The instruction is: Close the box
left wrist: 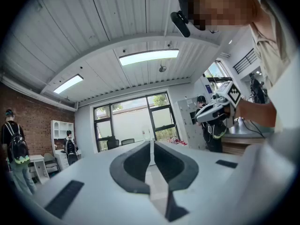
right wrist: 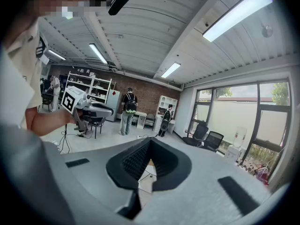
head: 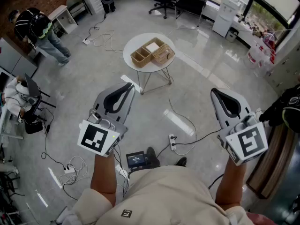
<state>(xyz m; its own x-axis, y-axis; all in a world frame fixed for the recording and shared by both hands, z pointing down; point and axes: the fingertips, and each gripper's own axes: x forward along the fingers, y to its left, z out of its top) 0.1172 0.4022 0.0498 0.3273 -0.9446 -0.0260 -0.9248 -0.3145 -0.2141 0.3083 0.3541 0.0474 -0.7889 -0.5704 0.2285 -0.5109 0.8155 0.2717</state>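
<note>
The woven box (head: 152, 52) stands on a round white tabletop (head: 138, 41), well ahead of both pairs of fingers and apart from them, roughly between the lines along which they point. Something pale lies in one of its compartments; whether a lid is up I cannot tell. The left gripper (head: 128, 85) is held level, its fingers (left wrist: 133, 165) pressed together at the tips with nothing between them. The right gripper (head: 214, 91) tips slightly downward, its fingers (right wrist: 131, 161) likewise together and empty. Below the fingers, on the grey floor (head: 197, 74), cables run to a power strip (head: 172, 142). Far left of the left fingers stands a person with a backpack (head: 40, 29).
</note>
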